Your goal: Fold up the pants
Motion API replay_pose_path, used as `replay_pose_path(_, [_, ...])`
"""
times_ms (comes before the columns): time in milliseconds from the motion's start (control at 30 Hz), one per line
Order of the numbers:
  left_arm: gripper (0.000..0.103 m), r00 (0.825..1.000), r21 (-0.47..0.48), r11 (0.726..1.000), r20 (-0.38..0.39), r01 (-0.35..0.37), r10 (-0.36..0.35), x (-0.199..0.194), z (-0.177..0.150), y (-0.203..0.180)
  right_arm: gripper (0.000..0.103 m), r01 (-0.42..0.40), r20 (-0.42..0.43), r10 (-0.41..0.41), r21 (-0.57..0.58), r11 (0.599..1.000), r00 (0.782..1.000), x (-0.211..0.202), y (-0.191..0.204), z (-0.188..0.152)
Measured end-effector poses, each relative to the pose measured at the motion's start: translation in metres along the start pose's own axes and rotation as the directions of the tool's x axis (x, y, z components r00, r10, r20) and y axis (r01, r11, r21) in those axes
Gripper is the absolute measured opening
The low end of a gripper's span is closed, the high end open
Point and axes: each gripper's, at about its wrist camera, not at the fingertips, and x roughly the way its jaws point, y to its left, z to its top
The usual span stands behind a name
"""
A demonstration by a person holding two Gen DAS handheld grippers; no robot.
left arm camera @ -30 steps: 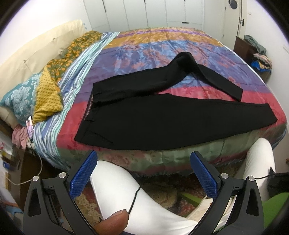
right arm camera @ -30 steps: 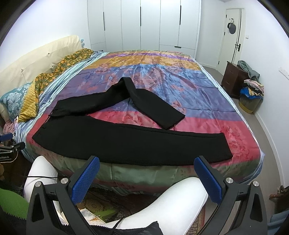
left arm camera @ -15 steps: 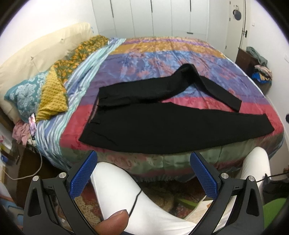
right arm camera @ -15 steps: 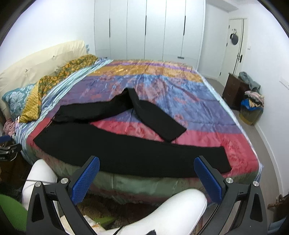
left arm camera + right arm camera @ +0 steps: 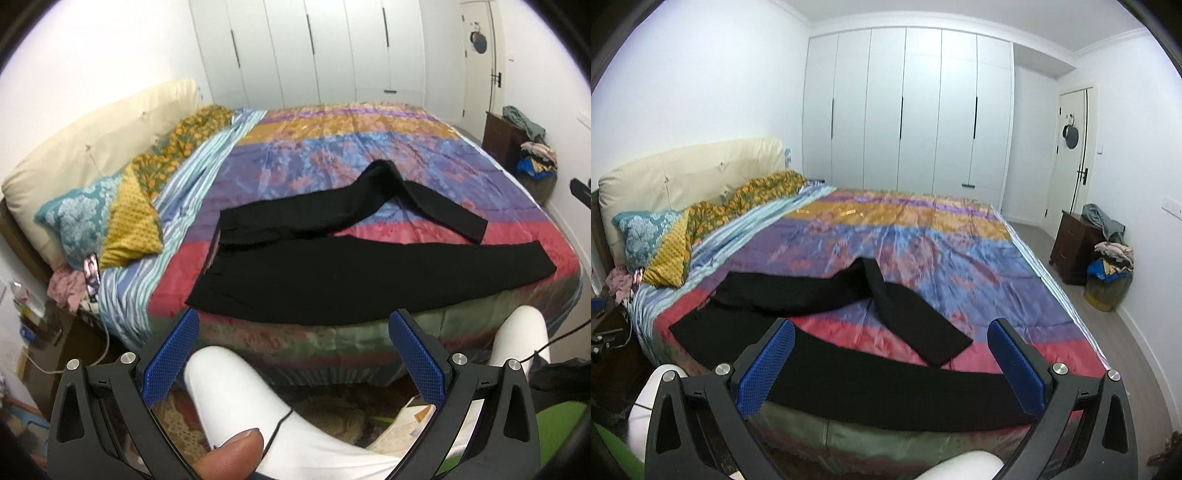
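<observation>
A pair of black pants (image 5: 332, 273) lies spread on a bed covered by a bright striped bedspread (image 5: 354, 147), close to the near edge of the mattress. The waistband points toward the pillow end on the left, and one leg runs straight along the near edge to the right. The other leg angles away across the bed, bends at a fold and comes back down, so its cuff rests on the bedspread just beside the straight leg. In the left wrist view the left gripper (image 5: 295, 354) is held in the air short of the bed, with its blue padded fingers (image 5: 170, 356) spread wide apart and nothing between them. A thumb (image 5: 231, 458) shows at the bottom edge of that view, and the person's legs in white trousers (image 5: 236, 398) sit below the gripper, in front of the bed. In the right wrist view the right gripper (image 5: 890, 369) is likewise spread wide and empty, raised above the near edge of the bed, with the straight leg of the pants (image 5: 871, 373) seen between its fingers (image 5: 766, 369) but not touched by them. Patterned pillows (image 5: 99, 225) lean against a cream headboard (image 5: 92, 140) at the left. White wardrobe doors (image 5: 908, 110) fill the far wall, and a dark wooden cabinet (image 5: 1075, 247) with clothes piled on and beside it stands near the door at the right.
</observation>
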Motion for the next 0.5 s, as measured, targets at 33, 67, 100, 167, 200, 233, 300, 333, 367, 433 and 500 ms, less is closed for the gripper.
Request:
replay_pose_path(33, [0.102,1.0,0.004,1.0,0.011,0.01,-0.01,-0.003,0.003,-0.002,0.103,-0.007,0.01,0.007,0.006,1.0,1.0,-0.003,-0.001,0.001])
replay_pose_path(67, [0.102,0.999,0.007,1.0,0.026,0.024,-0.025,-0.006,0.007,-0.004,0.103,-0.014,0.024,0.014,0.014,1.0,1.0,-0.006,-0.002,0.003])
replay_pose_path(100, [0.102,0.998,0.009,0.999,0.043,0.044,-0.044,-0.01,0.012,-0.006,0.103,-0.019,0.033,0.018,0.016,1.0,0.999,-0.01,-0.003,0.004])
replay_pose_path(167, [0.102,0.99,0.01,0.995,0.1,0.099,-0.099,-0.019,0.028,-0.011,0.103,-0.021,0.046,0.021,0.007,1.0,0.999,-0.015,-0.003,0.01])
replay_pose_path(200, [0.102,0.986,0.011,0.994,0.12,0.112,-0.112,-0.022,0.032,-0.013,0.103,-0.019,0.05,0.019,0.001,1.0,0.999,-0.016,-0.001,0.012])
replay_pose_path(233, [0.102,0.98,0.013,0.991,0.15,0.13,-0.13,-0.026,0.038,-0.016,0.103,-0.013,0.055,0.014,-0.009,1.0,0.998,-0.018,0.001,0.015])
replay_pose_path(300, [0.102,0.966,0.016,0.985,0.195,0.171,-0.171,-0.028,0.046,-0.019,0.103,-0.004,0.057,0.005,-0.024,1.0,0.998,-0.02,0.007,0.019])
replay_pose_path(333, [0.102,0.958,0.021,0.98,0.209,0.196,-0.196,-0.028,0.048,-0.022,0.103,0.001,0.06,0.001,-0.029,1.0,0.998,-0.022,0.01,0.02])
replay_pose_path(367, [0.102,0.952,0.032,0.976,0.217,0.216,-0.218,-0.026,0.049,-0.025,0.103,0.004,0.07,-0.002,-0.031,1.0,0.998,-0.027,0.016,0.022])
replay_pose_path(433, [0.102,0.942,0.066,0.968,0.225,0.242,-0.251,-0.023,0.05,-0.032,0.103,0.005,0.086,-0.002,-0.031,1.0,0.996,-0.037,0.025,0.022])
replay_pose_path(500, [0.102,0.933,0.091,0.957,0.218,0.274,-0.288,-0.017,0.051,-0.038,0.103,0.014,0.089,-0.011,-0.031,0.999,0.996,-0.043,0.034,0.019])
